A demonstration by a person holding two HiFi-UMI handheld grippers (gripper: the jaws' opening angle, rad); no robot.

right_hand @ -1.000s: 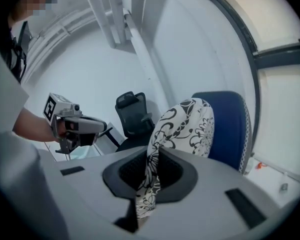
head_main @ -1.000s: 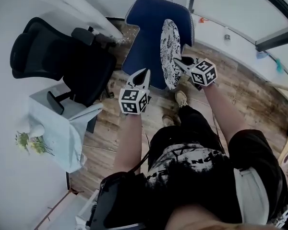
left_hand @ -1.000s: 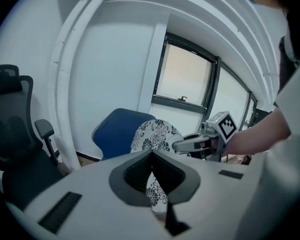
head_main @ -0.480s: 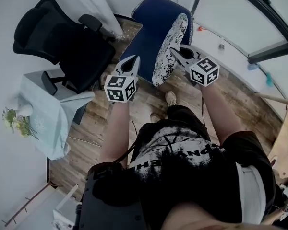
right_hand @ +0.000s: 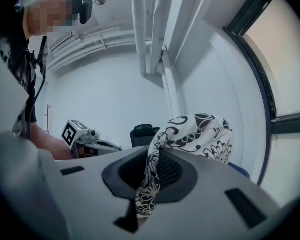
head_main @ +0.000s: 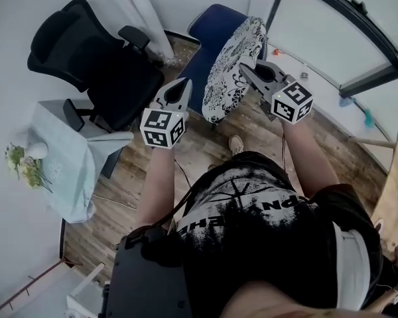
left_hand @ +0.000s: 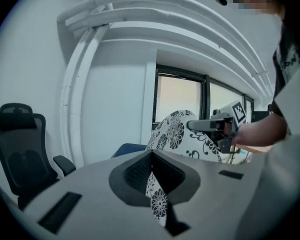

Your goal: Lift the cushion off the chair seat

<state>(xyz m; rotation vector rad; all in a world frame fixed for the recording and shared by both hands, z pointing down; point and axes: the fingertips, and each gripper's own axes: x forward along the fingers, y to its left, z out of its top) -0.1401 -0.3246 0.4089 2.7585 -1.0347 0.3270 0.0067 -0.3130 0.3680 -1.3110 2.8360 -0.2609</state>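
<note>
1. The cushion [head_main: 233,65] is soft matt cloth, printed black on white.
2. The chair [head_main: 211,30] seat is blue cloth.
3. The floor [head_main: 205,148] is matt, grainy wood.
4. The left gripper [left_hand: 151,155] is smooth matt grey plastic, its pads [left_hand: 137,172] ribbed black.

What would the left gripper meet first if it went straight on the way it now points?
The left gripper would press straight into the floral cushion, whose edge its jaws already pinch; what lies behind is unclear.
</note>
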